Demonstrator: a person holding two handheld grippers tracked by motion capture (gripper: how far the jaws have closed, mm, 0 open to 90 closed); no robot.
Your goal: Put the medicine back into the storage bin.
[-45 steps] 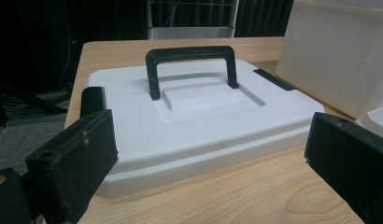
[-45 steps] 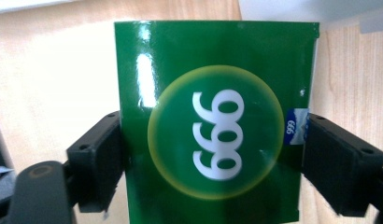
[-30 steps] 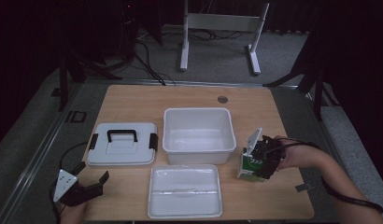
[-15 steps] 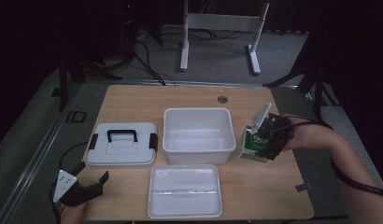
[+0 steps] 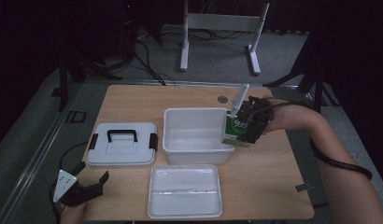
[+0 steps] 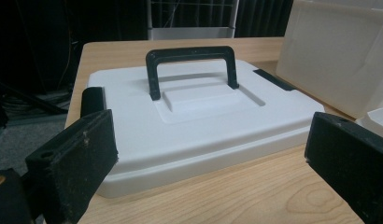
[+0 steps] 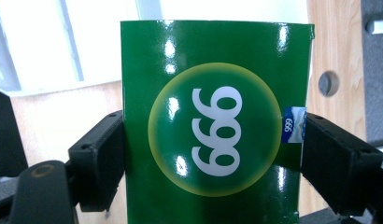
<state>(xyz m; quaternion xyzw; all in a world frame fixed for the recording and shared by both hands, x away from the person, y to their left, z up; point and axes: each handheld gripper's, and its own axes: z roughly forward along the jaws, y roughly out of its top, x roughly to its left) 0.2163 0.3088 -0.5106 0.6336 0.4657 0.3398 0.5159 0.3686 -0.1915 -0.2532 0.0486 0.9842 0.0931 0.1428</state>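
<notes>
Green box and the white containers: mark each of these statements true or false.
1. The right hand-held gripper is shut on the green box. True.
2. The green box lies flat on the table. False: it is held up at the open tub's right rim.
3. The left hand-held gripper grips the black handle. False: its jaws stand open, short of the lidded case.
4. A shallow white tray lies in front of the tub. True.
</notes>
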